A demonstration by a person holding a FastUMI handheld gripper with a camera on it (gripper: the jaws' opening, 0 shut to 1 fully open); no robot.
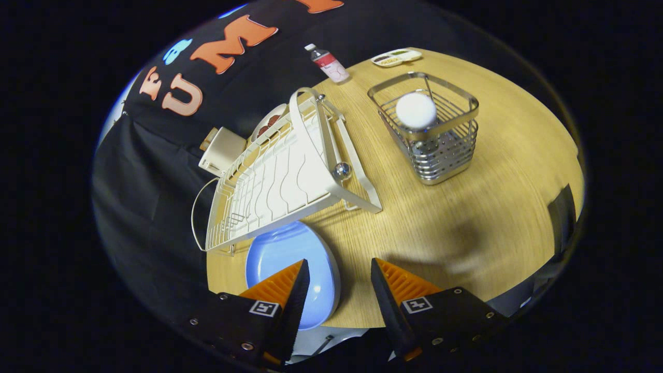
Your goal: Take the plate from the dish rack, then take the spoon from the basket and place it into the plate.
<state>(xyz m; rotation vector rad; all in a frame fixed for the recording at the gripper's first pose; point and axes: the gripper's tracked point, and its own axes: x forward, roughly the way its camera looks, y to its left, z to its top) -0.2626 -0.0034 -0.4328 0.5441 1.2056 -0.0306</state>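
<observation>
Light-blue round plate (pixel 292 269) lies flat on the wooden table (pixel 466 217), just by the white wire dish rack (pixel 274 181), so step 1 looks done. Spoon w/ white round end (pixel 416 110) stands in the steel wire basket (pixel 430 134), well beyond the fingers, not fetched yet. Gripper (pixel 339 290) spread wide, holding nothing; one finger hangs over the plate.

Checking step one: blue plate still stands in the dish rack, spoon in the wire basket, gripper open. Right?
Not quite. In the gripper view the blue plate lies flat on the table, beside the dish rack, not in it. The spoon does stand in the wire basket, and the gripper is open, holding nothing.
</observation>
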